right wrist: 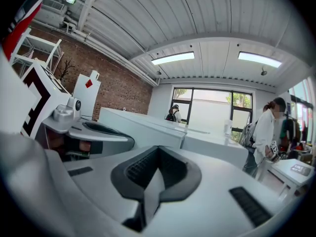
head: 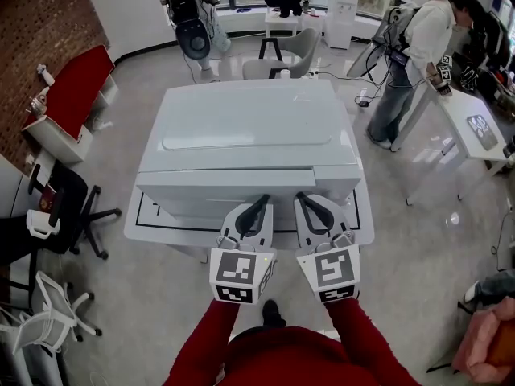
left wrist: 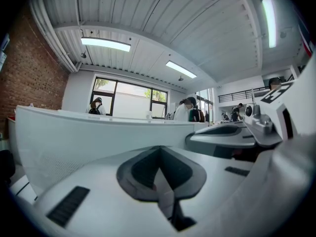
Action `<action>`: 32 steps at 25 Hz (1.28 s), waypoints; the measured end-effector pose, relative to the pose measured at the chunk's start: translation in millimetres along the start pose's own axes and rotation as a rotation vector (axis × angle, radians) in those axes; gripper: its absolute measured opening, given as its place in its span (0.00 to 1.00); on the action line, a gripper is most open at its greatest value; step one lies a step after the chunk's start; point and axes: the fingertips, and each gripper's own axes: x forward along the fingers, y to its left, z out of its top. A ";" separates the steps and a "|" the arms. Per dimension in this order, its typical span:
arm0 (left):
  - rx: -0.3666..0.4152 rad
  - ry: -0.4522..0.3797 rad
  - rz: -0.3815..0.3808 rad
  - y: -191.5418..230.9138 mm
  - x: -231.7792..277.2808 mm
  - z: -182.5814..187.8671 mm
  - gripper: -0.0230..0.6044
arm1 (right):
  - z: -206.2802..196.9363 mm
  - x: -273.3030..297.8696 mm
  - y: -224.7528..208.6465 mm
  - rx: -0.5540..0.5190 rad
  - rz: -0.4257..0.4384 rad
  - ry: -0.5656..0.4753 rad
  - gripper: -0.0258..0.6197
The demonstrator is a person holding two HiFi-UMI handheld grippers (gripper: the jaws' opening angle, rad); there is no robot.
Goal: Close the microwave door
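Observation:
A white microwave (head: pixel 245 131) stands on a white table (head: pixel 364 227), seen from above in the head view. Its door (head: pixel 225 185) faces me and looks to lie flat against the front. Both grippers are held side by side just before that front, pointing at it. My left gripper (head: pixel 264 200) is shut with nothing between its fingers, and in its own view the jaws (left wrist: pixel 159 150) meet before the microwave's white wall (left wrist: pixel 74 137). My right gripper (head: pixel 302 199) is shut and empty too (right wrist: pixel 158 150). Red sleeves hold both.
Black office chairs (head: pixel 60 207) and a white chair (head: pixel 48 312) stand at the left, and a red bench (head: pixel 72 95) is by the brick wall. A person (head: pixel 414 55) stands at a white table (head: pixel 475 127) to the right. A grey chair (head: pixel 286 55) is behind the microwave.

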 end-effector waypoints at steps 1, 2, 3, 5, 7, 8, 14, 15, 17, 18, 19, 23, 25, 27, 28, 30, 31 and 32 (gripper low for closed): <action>-0.003 0.001 0.000 0.2 0.8 0.2 0.05 | 0.3 1.0 -0.5 0.005 -0.001 0.002 0.06; -0.004 0.002 -0.001 0.2 1.1 0.4 0.05 | 0.7 1.6 -0.5 0.008 -0.003 0.003 0.06; -0.003 0.001 -0.002 -0.1 1.3 0.7 0.05 | 0.9 1.9 -0.4 0.009 -0.005 0.002 0.06; 0.001 -0.001 -0.004 -0.5 1.7 1.1 0.05 | 1.0 2.5 -0.5 0.009 -0.013 0.003 0.06; 0.005 -0.001 0.000 0.4 3.3 0.9 0.05 | 0.7 4.2 -1.7 0.014 -0.023 0.006 0.06; 0.006 0.001 0.004 1.4 4.7 0.7 0.05 | 0.4 5.8 -2.8 0.019 -0.028 0.008 0.06; -0.015 0.005 -0.002 2.6 8.1 0.5 0.05 | 1.5 10.2 -5.3 0.040 -0.032 0.006 0.06; -0.014 0.003 -0.004 2.6 8.4 1.0 0.05 | 1.9 10.0 -5.9 0.040 -0.035 0.003 0.06; -0.012 0.000 -0.008 2.2 9.2 1.3 0.05 | 1.9 10.0 -6.8 0.044 -0.038 -0.001 0.06; -0.012 -0.001 -0.009 2.1 9.3 1.0 0.05 | 1.5 10.1 -6.9 0.045 -0.039 -0.004 0.06; -0.013 -0.002 -0.010 1.9 9.4 0.8 0.05 | 1.2 10.3 -6.9 0.047 -0.040 -0.006 0.06; -0.018 -0.004 -0.012 2.1 9.5 0.6 0.05 | 1.2 10.5 -6.7 0.048 -0.034 -0.006 0.06; -0.026 -0.001 -0.020 2.7 9.7 -0.1 0.05 | 1.1 10.4 -6.9 0.062 -0.017 -0.013 0.06; -0.037 -0.002 -0.030 4.1 8.2 -0.5 0.05 | 3.2 7.9 -5.7 0.088 0.020 -0.039 0.06; -0.042 -0.006 -0.035 5.1 6.5 -0.3 0.05 | 5.1 5.5 -4.2 0.099 0.041 -0.055 0.06; -0.049 -0.018 -0.043 6.7 1.9 0.6 0.05 | 9.1 -0.5 -1.4 0.113 0.080 -0.081 0.06; -0.051 -0.023 -0.045 7.3 -0.8 0.9 0.05 | 10.5 -4.0 -0.7 0.120 0.096 -0.089 0.06; -0.052 -0.025 -0.047 7.6 -3.6 0.9 0.05 | 11.4 -7.7 -0.5 0.129 0.109 -0.094 0.06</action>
